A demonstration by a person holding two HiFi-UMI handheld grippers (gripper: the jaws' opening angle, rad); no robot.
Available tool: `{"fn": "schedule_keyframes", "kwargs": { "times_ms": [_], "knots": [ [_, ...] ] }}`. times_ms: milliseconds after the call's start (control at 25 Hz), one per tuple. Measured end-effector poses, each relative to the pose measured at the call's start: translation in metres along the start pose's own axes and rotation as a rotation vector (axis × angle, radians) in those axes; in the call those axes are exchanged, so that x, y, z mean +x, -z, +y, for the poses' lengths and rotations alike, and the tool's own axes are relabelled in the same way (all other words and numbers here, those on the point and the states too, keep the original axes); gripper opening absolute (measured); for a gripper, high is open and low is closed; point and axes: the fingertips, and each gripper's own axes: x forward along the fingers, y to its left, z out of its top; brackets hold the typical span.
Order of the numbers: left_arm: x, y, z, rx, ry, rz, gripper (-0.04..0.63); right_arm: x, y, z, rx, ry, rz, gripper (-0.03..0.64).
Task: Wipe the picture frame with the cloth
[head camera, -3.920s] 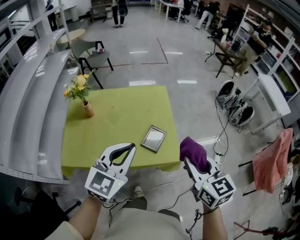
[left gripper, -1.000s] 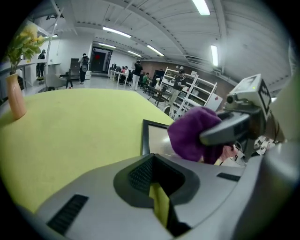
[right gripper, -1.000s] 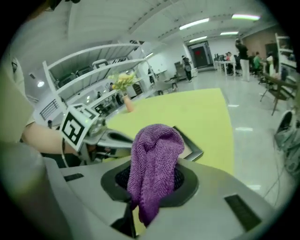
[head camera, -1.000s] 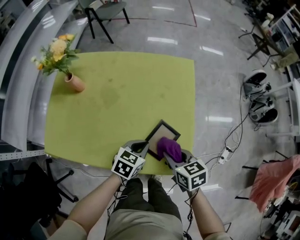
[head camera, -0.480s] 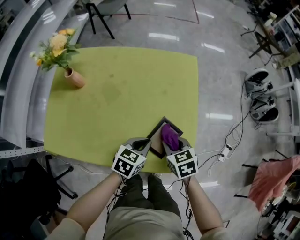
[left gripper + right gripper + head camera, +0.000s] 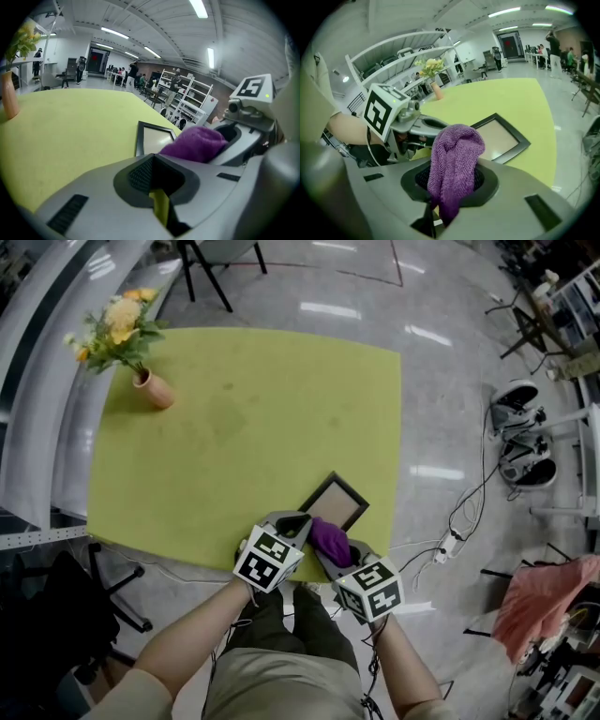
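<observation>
your right claw (image 6: 325,547) was clenched on the purple cloth (image 6: 330,538) at the frame's (image 6: 337,502) 7 o'clock corner, near the table's (image 6: 234,409) 5 o'clock edge. left claw (image 6: 293,521) was closed on nothing, just beside.

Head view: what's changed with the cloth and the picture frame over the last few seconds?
Both grippers came forward to the picture frame. The right gripper, shut on the purple cloth, swept it across the frame, then drew it back to its near corner. The left gripper stays shut by the frame's near left edge. Frame and flower vase look unmoved.
</observation>
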Motion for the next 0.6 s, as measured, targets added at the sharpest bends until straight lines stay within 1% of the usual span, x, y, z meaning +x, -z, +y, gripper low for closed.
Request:
{"fn": "schedule_keyframes", "kwargs": {
  "times_ms": [120, 280, 400, 520, 600],
  "knots": [
    [-0.001, 0.001, -0.001, 0.01, 0.009, -0.017, 0.006, -0.019, -0.023, -0.031, 0.001, 0.088, -0.066, 0.089],
    [-0.015, 0.008, 0.003, -0.041, 0.002, -0.02, 0.006, -0.028, -0.048, -0.076, 0.01, 0.205, -0.115, 0.091],
    [-0.023, 0.011, 0.008, -0.045, -0.017, -0.019, 0.006, -0.022, -0.06, -0.103, 0.023, 0.265, -0.137, 0.091],
    [-0.027, 0.014, 0.013, -0.052, -0.023, -0.022, 0.006, -0.006, -0.065, -0.106, 0.007, 0.286, -0.131, 0.091],
    [-0.029, 0.016, 0.016, -0.075, -0.018, -0.03, 0.006, 0.01, -0.065, -0.091, -0.026, 0.255, -0.102, 0.091]
  ]
}}
